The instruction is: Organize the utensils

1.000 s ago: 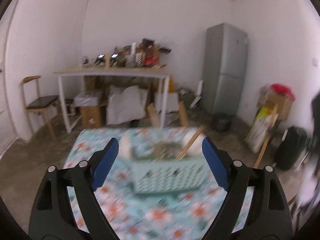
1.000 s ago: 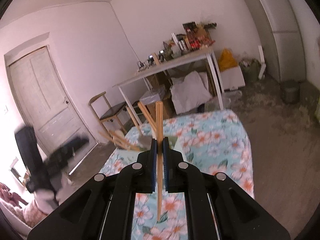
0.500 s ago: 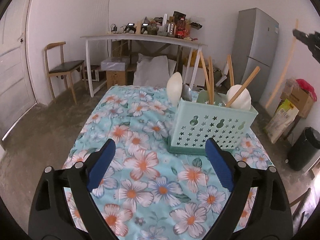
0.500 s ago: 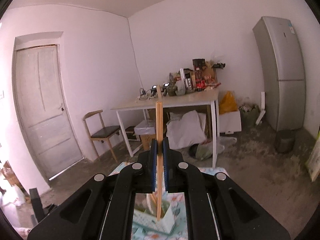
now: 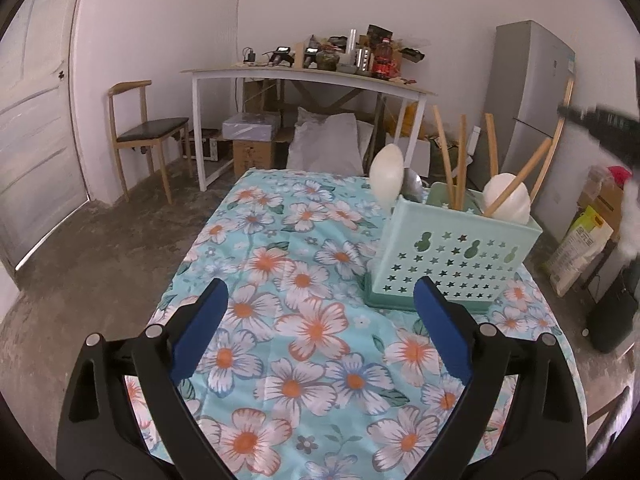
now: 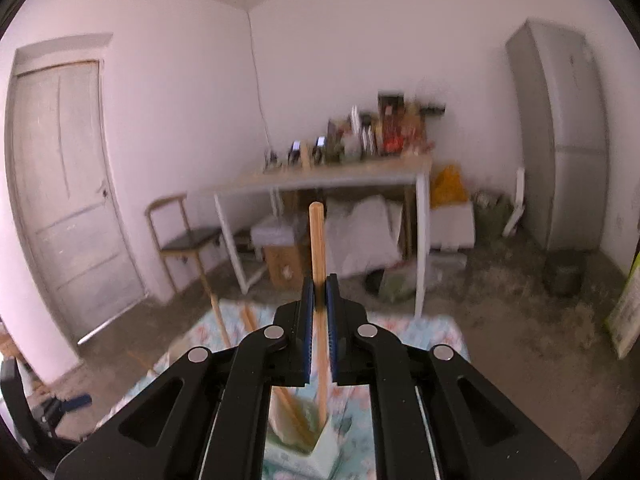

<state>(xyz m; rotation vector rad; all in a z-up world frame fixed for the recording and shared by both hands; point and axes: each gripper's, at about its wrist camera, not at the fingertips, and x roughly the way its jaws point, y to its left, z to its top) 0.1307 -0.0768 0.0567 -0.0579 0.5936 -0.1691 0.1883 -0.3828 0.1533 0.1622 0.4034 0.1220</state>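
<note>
The left hand-held gripper [image 5: 320, 320] is hovering low over the counter [image 5: 280, 248], which is wearing a floral cloth, and its blue pads are sitting wide apart with nothing between them. It's aiming across the tabletop, with the mint green utensil caddy [image 5: 452, 264] up ahead and a bit to the right, standing on the far right part of the counter.

The right hand-held gripper [image 6: 319, 300] is way up above the caddy [image 6: 312, 448], looking out level at the room, and its pads are squeezing a wooden chopstick [image 6: 318, 248] that's standing straight up. The stick's bottom end is reaching down to the caddy's corner compartment, though it's too blurry to say whether it's actually inside.

In the caddy, white spoons [image 5: 386, 178] and a few more chopsticks [image 5: 460, 160] are sticking up at angles.

Compared with half a second ago, the left one has barely shifted, just sliding a little so the caddy is sitting further right in its view. The right one has dropped closer to the caddy and the stick's tip is now lower against the background desk.
</note>
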